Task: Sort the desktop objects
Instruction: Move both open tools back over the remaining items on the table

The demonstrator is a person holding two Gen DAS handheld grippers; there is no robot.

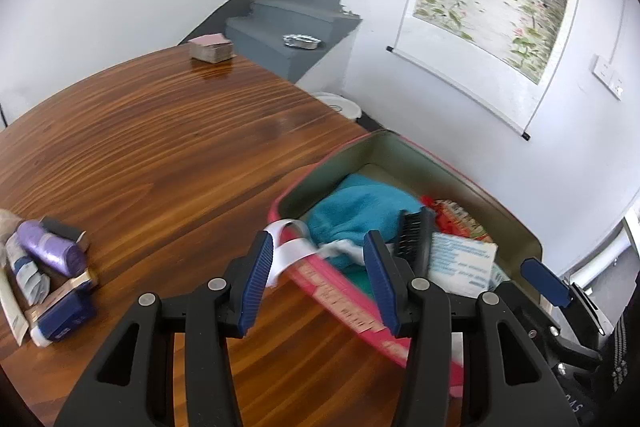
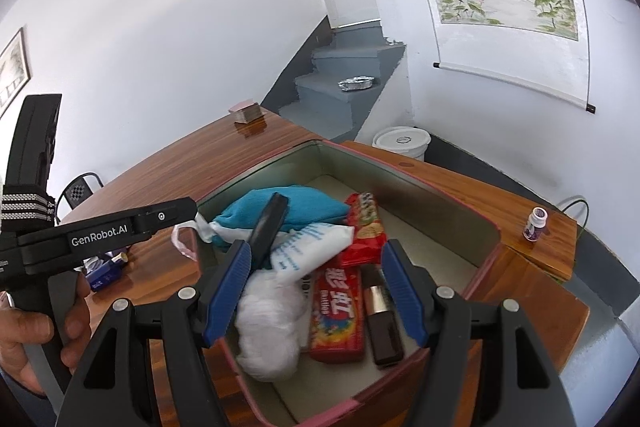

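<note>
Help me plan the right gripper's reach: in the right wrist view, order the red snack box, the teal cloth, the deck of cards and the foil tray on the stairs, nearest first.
From the right gripper:
1. Red snack box, between the open fingers, in the bin.
2. Teal cloth, deeper in the bin.
3. Deck of cards, far table edge.
4. Foil tray, on the stairs beyond.

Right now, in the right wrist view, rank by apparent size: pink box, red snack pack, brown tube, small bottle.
1. pink box
2. red snack pack
3. brown tube
4. small bottle, though it sits farther away, so its true size is unsure.
</note>
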